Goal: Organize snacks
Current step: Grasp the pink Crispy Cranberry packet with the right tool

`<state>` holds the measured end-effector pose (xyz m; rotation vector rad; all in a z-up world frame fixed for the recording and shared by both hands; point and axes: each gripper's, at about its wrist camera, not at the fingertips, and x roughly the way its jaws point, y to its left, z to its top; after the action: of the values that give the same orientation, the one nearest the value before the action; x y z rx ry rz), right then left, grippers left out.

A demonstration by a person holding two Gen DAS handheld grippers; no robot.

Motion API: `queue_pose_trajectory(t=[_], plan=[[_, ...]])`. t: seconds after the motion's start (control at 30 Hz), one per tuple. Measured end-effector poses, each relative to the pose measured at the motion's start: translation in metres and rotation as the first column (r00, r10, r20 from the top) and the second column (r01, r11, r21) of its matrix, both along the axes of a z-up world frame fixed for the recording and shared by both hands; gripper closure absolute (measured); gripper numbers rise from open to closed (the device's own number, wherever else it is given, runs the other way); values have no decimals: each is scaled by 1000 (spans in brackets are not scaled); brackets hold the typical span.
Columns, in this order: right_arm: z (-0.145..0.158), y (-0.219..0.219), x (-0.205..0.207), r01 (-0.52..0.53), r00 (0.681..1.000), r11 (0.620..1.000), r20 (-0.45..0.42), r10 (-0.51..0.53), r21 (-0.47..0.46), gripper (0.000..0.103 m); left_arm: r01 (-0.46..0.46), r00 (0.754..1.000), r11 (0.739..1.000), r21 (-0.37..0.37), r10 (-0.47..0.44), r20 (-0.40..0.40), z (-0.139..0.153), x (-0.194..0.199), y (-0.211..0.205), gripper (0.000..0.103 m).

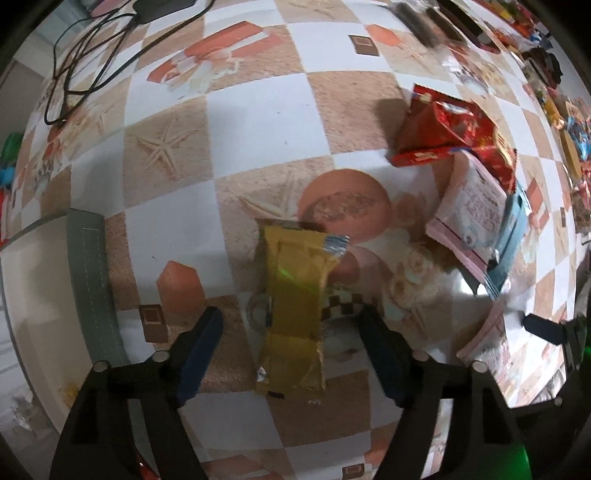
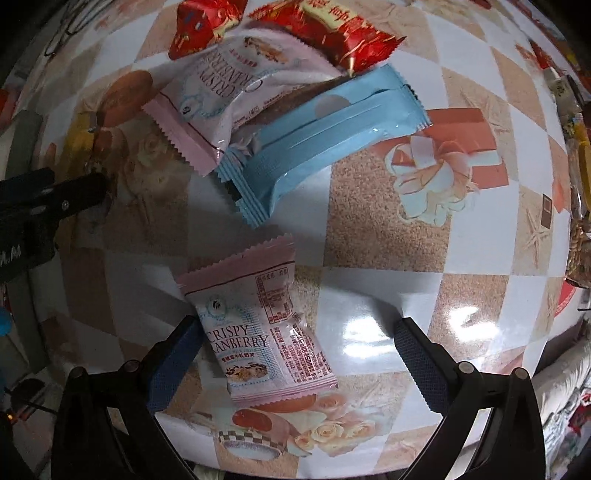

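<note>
In the left wrist view a gold snack bar [image 1: 293,314] lies lengthwise on the patterned tablecloth between the fingers of my open left gripper [image 1: 291,328], which does not touch it. To its right lie a pink Crispy Cranberry packet [image 1: 469,210], a blue packet [image 1: 511,240] and red packets [image 1: 450,125]. In the right wrist view my open right gripper [image 2: 295,332] sits around a second pink Crispy Cranberry packet [image 2: 266,332], closer to the left finger. Beyond it lie the blue packet [image 2: 325,136], the first pink packet [image 2: 229,92] and red packets [image 2: 332,29].
A grey-edged container [image 1: 92,280] stands at the left of the table. Black cables [image 1: 92,44] lie at the far left. Several more snacks [image 1: 554,110] crowd the far right edge. The left gripper shows at the left of the right wrist view [image 2: 55,199]. The table's near edge [image 2: 332,472] is close.
</note>
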<state>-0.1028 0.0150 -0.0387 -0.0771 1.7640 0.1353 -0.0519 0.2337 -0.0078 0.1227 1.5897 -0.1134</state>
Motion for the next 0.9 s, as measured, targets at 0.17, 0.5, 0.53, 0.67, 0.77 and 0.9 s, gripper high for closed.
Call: queue_pose_trajectory(t=[0.17,0.5,0.53,0.67,0.77,0.9], plan=[[8,7,-7,-29,999,1000,26,29,-4,18,24,1000,1000,-18,-23,10,5,2,-9,74],[31,3,-19,86,995,988,44,-93,130,60,-28,1000,995,-98,27,-6,23,-29,34,78],[33,4,-22,92,994,987,42,-98,135,60,-31,1000,994,-105,30,-3,26,-34,38,78],[42,11,-40,97,994,984,31,-103,147,60,-37,999,992,-119,38,9,46,-71,45,78],[49,21,-51,113,992,980,27,-119,166,60,-37,999,991,-125,41,33,68,-92,43,78],[61,44,-54,89,994,982,40,-97,165,60,-52,996,989,-141,61,62,81,-99,58,78]])
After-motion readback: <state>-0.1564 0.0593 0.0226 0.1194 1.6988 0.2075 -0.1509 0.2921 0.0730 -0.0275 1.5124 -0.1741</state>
